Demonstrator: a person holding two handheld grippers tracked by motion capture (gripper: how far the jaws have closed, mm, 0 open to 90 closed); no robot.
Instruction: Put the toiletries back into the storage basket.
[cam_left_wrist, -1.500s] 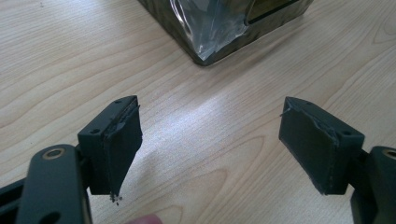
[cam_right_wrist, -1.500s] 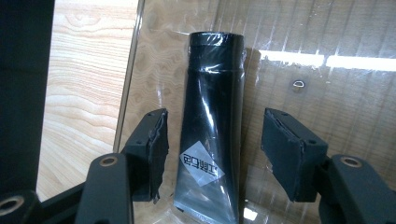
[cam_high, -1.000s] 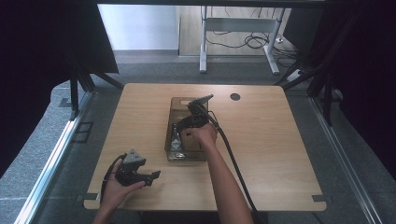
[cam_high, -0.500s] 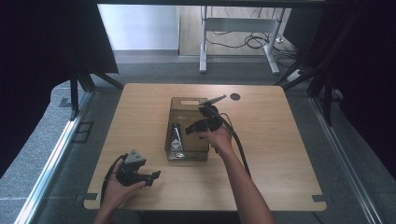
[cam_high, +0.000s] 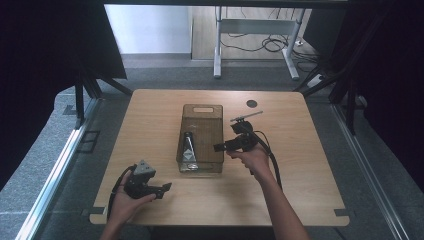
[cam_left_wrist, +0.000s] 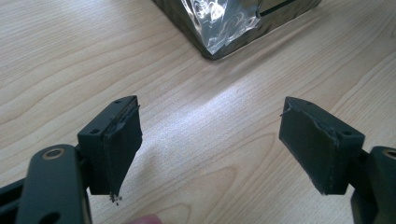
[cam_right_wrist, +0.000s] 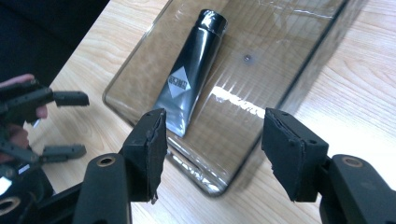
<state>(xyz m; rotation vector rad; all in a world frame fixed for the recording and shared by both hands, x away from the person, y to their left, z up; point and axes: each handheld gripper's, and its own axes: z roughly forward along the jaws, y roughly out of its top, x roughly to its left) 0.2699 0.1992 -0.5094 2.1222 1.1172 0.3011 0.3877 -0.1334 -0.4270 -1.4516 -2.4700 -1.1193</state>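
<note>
A smoky see-through bin stands in the middle of the wooden table. A black tube with a white diamond label lies flat inside it, cap toward the far end. My right gripper hovers just right of the bin, pointing left at it, open and empty. In the right gripper view the bin and the tube lie beyond the right gripper. My left gripper rests near the table's front left, open and empty. In the left gripper view its jaws stand wide over bare wood, with the bin's corner ahead.
A round black grommet sits in the table's far right part. Beyond the table stands a metal desk frame with cables on the floor. Dark curtains close off both sides. Bare wood lies right of the bin and along the front edge.
My right hand has moved its gripper from above the bin to the right and slightly up, clear of the bin's wall. The tube stays in the bin. The left hand has kept still.
</note>
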